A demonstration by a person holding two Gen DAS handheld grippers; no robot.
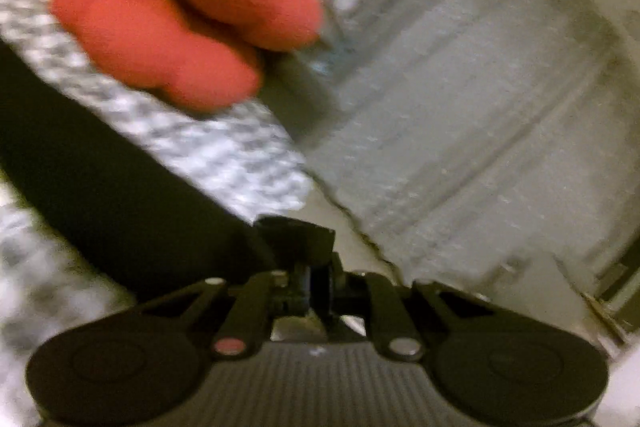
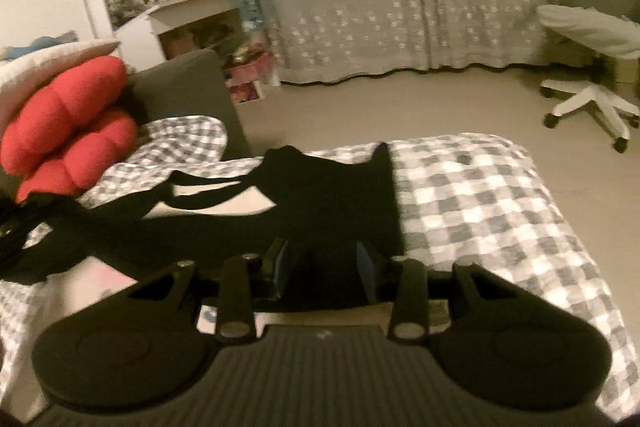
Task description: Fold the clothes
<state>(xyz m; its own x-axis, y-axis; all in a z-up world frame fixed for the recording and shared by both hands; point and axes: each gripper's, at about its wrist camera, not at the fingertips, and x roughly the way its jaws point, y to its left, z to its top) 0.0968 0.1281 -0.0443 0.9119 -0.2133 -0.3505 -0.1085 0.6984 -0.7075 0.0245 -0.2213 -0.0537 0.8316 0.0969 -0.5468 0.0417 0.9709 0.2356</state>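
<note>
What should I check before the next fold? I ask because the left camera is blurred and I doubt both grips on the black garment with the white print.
1. Left gripper closed: ok, jaws together.
2. Left gripper holding the black garment with white print: cannot tell; dark cloth reaches its fingers, but the picture is blurred.
3. Right gripper clamped: cannot tell; black cloth fills the gap between its blue pads.
4. Garment lying flat: not ok; its end near the red padded cushion is bunched.
5. Bare grey-and-white checked bedcover beside the garment: ok.
</note>
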